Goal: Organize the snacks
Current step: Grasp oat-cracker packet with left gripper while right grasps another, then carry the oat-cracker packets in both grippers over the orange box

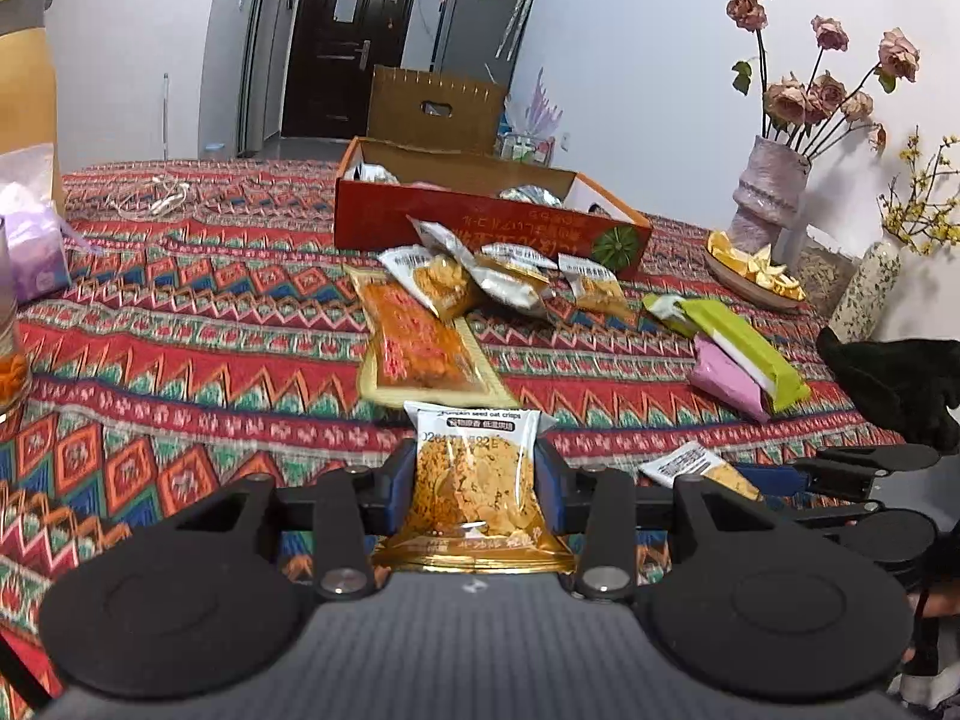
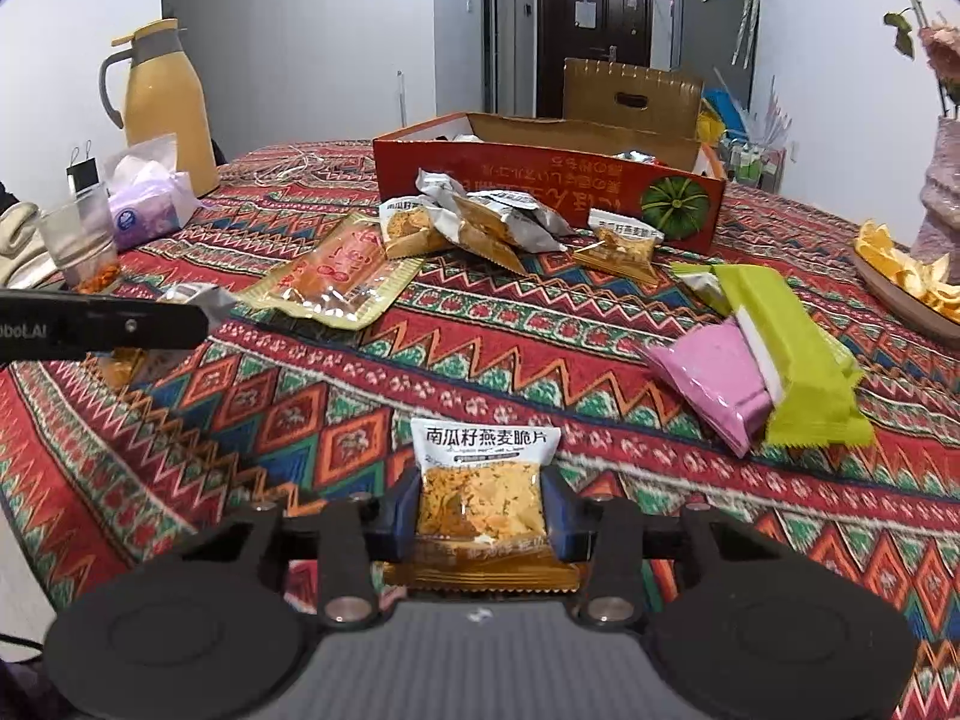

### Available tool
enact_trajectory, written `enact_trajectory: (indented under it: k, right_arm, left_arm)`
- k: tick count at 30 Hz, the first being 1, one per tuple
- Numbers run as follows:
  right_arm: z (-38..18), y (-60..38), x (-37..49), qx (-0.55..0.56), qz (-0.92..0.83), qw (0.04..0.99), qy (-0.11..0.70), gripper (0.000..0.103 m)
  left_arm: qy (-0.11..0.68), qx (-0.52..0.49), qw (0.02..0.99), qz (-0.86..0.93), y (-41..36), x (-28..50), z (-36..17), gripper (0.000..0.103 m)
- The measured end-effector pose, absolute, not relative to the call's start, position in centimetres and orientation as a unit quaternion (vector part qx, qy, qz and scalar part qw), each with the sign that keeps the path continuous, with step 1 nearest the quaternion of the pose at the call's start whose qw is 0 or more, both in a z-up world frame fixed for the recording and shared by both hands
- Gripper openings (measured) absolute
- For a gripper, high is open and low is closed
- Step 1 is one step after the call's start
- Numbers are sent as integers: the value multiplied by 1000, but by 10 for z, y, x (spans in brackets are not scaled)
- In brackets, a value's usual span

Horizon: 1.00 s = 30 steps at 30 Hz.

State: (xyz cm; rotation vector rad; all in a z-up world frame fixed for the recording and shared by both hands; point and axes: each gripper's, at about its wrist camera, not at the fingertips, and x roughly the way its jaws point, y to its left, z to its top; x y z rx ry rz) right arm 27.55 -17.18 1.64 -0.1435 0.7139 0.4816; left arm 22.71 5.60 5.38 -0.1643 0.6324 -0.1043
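Note:
My left gripper (image 1: 475,489) is shut on an oat crisp packet (image 1: 471,480), held above the patterned tablecloth. My right gripper (image 2: 482,513) is shut on another oat crisp packet (image 2: 483,480); that packet and gripper also show at the right of the left wrist view (image 1: 696,468). The left gripper shows as a black bar at the left of the right wrist view (image 2: 102,324). A red cardboard box (image 1: 480,222) (image 2: 540,180) stands open at the back with packets inside. Several oat crisp packets (image 1: 480,279) (image 2: 480,222) lie in front of it.
An orange flat snack pack (image 1: 414,342) (image 2: 336,276), green and pink bars (image 1: 744,360) (image 2: 774,360) lie on the cloth. A vase of roses (image 1: 768,192), a plate of peels (image 1: 756,276), a yellow jug (image 2: 165,108), a tissue pack (image 2: 147,204) and a glass (image 2: 81,240) stand around.

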Motion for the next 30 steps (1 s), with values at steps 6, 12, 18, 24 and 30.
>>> enact_trajectory:
  k: [6, 12, 18, 24, 30]
  right_arm:
    - [20, -182, 262, -39, 236, 912, 332, 40]
    - [32, -183, 273, -37, 234, 919, 315, 40]
    - [68, -173, 325, -44, 259, 925, 274, 40]
    - [106, -151, 420, -53, 273, 929, 246, 40]
    - [119, -117, 543, -43, 275, 922, 269, 40]
  left_arm:
    - [316, -83, 943, -58, 47, 226, 52, 41]
    - [300, -74, 949, -62, 49, 246, 65, 41]
    - [251, -52, 965, -62, 70, 308, 103, 41]
    - [240, -62, 967, -59, 99, 417, 130, 41]
    - [286, -66, 955, -50, 120, 536, 116, 41]
